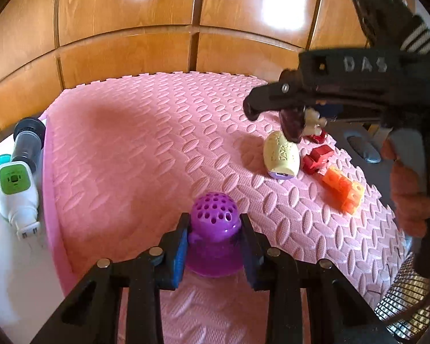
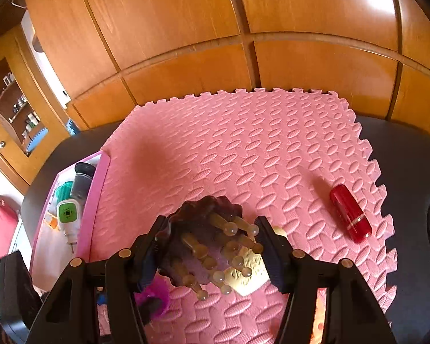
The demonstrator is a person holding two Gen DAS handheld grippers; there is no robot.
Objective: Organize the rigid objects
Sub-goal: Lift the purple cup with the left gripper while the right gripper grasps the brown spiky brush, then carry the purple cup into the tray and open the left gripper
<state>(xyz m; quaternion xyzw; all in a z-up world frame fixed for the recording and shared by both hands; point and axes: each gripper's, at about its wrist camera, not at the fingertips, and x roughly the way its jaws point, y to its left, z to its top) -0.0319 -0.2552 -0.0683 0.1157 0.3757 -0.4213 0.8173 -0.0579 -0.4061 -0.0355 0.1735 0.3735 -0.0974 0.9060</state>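
My left gripper is shut on a purple holed ball low over the pink foam mat. My right gripper is shut on a dark brown massage brush with amber knobbed prongs, held above the mat. In the left wrist view the brush hangs from the right gripper at the mat's right side, a hand on the handle. Under it lie a yellow egg-shaped thing, red blocks and an orange block piece. A red lipstick tube lies far right.
A white tray with a pink rim sits left of the mat, holding a white plug-in device with a green face and a dark cylinder. Wooden cabinet doors stand behind. The mat rests on a dark table.
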